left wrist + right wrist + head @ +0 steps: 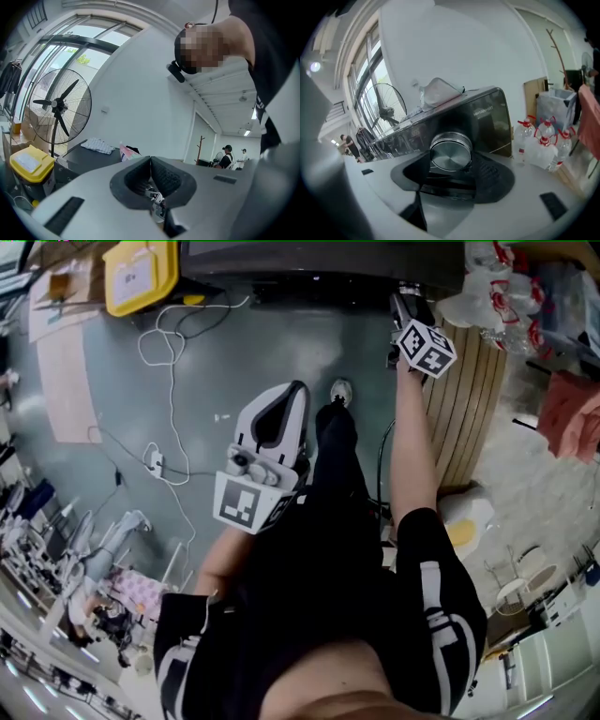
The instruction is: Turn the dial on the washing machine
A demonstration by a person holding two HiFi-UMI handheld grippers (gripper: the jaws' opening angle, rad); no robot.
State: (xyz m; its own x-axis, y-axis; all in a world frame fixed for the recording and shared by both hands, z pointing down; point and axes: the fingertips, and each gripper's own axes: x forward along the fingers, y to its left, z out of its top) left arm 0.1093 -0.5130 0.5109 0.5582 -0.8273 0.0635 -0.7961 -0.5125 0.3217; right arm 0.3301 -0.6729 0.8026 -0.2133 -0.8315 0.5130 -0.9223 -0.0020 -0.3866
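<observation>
Nearest to me, the left gripper (150,159) was held close in front of the person's body, above the grey floor (234,343). Its two jaws were pressed together at the tips, with nothing between them. It pointed away into the room, where I could see a standing fan (58,105) and a yellow-lidded bin (30,161).

Farther out, the right arm was stretched forward. The right gripper (452,161) was at the front panel of the washing machine (487,117). Its jaws stood on both sides of the dial (449,149), and the dark pads (490,171) touched the dial's edge, so I read it as clamped on the dial. The dial was a round silver knob that stuck out of the dark, glossy panel.

A white cable (169,362) lay in loops on the floor to the left. Beyond the machine on the right, some water bottles (541,140) with red caps stood together beside it.
</observation>
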